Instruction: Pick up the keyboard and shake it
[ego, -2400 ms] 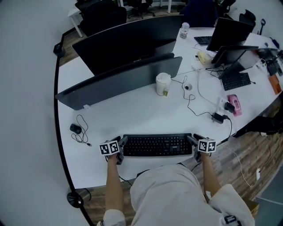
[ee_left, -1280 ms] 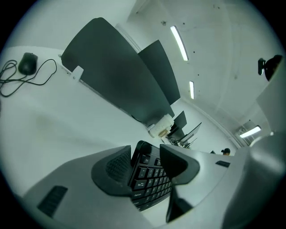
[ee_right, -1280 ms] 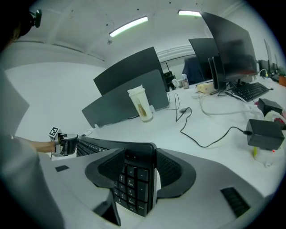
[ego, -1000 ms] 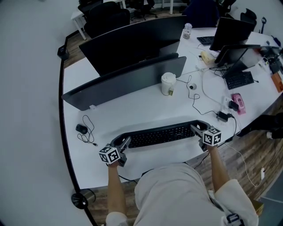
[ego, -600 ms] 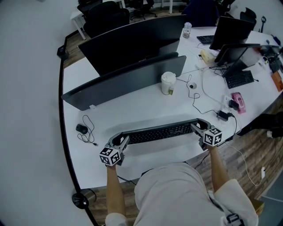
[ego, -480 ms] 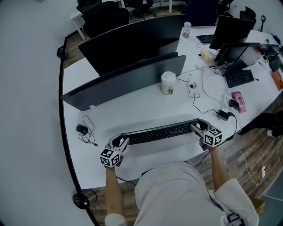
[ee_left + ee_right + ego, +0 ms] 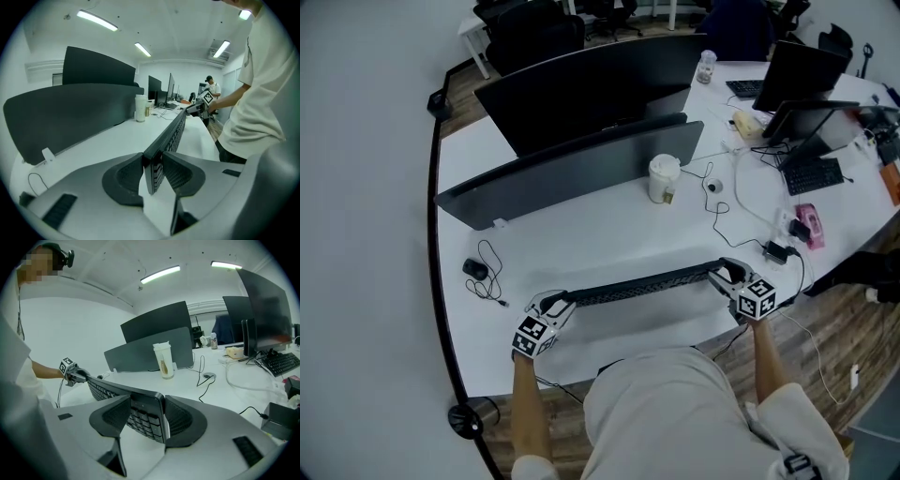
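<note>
The black keyboard (image 7: 642,281) hangs above the white desk (image 7: 609,234), held at both ends and tipped so that I see it nearly edge-on in the head view. My left gripper (image 7: 557,301) has the keyboard's left end between its jaws, which are closing, and both pads touch it (image 7: 153,169). My right gripper (image 7: 724,273) is shut on the right end (image 7: 146,414). In the left gripper view the keyboard (image 7: 174,132) runs away toward the right gripper. In the right gripper view its keys (image 7: 107,390) face down and toward the person.
A pale cup (image 7: 662,178) stands behind the keyboard by a dark screen panel (image 7: 572,161). A mouse with coiled cable (image 7: 474,269) lies at the left. Cables, a charger (image 7: 774,251), a pink object (image 7: 814,225) and another keyboard (image 7: 811,175) fill the right side. The desk's front edge is close below.
The keyboard went from flat on the desk to lifted, then rolled onto its edge. Its left end and my left gripper dropped slightly toward the person.
</note>
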